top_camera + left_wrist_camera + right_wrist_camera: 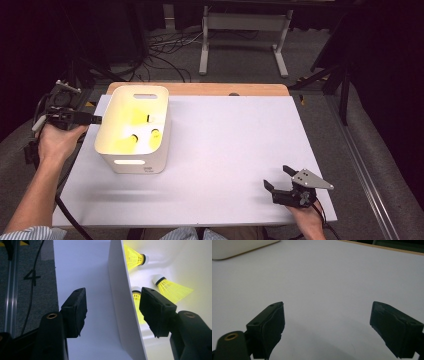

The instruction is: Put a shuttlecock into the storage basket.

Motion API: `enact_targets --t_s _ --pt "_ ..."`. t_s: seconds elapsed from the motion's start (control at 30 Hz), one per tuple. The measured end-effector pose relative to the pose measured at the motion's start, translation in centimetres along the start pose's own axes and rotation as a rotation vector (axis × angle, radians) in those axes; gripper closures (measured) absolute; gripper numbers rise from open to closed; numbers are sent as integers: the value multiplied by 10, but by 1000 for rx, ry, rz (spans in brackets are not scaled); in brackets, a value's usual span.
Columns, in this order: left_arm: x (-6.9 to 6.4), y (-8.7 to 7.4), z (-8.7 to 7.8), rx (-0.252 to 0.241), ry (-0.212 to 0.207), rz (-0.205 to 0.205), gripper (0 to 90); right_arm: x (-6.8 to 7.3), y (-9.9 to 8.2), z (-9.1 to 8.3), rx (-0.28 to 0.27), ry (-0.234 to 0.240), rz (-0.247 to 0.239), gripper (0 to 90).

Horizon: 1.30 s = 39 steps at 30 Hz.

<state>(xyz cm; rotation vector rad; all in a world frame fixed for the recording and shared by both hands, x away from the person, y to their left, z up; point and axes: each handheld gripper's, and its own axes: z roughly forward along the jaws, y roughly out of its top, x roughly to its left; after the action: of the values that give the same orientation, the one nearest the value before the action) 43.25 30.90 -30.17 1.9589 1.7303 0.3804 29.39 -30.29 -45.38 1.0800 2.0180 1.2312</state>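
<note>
1. My left gripper (113,307) straddles the left side wall of the white bin (162,145): one jaw stands outside it, the other inside. The jaws are wide apart and neither pad touches the wall, so I hold nothing.
2. My left hand (57,140) is just beside the bin's left wall, forearm coming up from the lower left, gripper pointing level toward the bin.
3. Three yellow shuttlecocks (172,288) lie on the bin's floor; one sits close beside my inner jaw.
4. My right gripper (281,179) rests well apart from the bin, to its lower right on the white table (235,135). Its jaws stand wide open with only bare table between them, pointing roughly back toward the bin.
</note>
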Motion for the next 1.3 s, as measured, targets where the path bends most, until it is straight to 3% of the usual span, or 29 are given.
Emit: enact_targets --t_s 0.4,0.63,1.3 --pt "10 -11 -1 -14 17 -23 400 0 0 0 -1 2 -1 130" --pt "11 -18 -1 -2 32 -13 396 0 0 0 -1 0 -1 130" --pt "13 -36 5 17 23 -12 391 0 0 -1 -7 -2 -7 133"
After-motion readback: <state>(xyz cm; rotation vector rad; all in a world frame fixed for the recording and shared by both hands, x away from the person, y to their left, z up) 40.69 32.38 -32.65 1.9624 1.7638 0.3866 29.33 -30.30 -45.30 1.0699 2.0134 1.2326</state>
